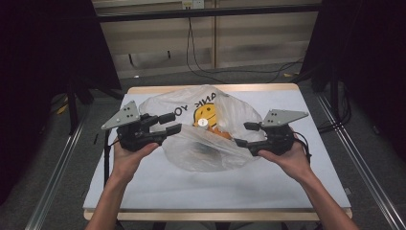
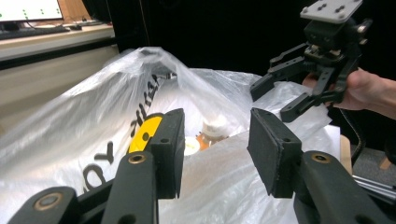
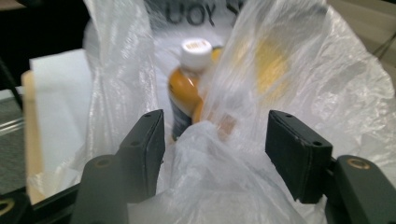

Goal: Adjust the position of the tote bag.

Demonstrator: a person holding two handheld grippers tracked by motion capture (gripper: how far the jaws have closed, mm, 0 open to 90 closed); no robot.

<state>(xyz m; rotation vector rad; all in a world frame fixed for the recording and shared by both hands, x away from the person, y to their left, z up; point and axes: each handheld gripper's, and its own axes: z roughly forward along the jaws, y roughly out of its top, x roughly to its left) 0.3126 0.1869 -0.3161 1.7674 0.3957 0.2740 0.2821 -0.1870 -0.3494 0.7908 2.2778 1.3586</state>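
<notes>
Left gripper (image 2: 215, 154) stood open at the bag (image 1: 201, 143) mouth, film between pads, not pinched. Right gripper (image 3: 215, 154) open too, across the bag. Bottle (image 3: 187, 88) sat inside the bag. Best: bite the rim only, pull apart evenly.

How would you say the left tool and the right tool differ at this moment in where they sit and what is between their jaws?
The left tool sits at the plastic bag's left side, the right tool at its right. In the left gripper view, the left tool's jaws stand apart with bag film beyond them, nothing pinched; in the right gripper view, bunched film rises between the right tool's jaws, unpressed. Both are hand-held and point inward at the bag holding an orange bottle.
</notes>
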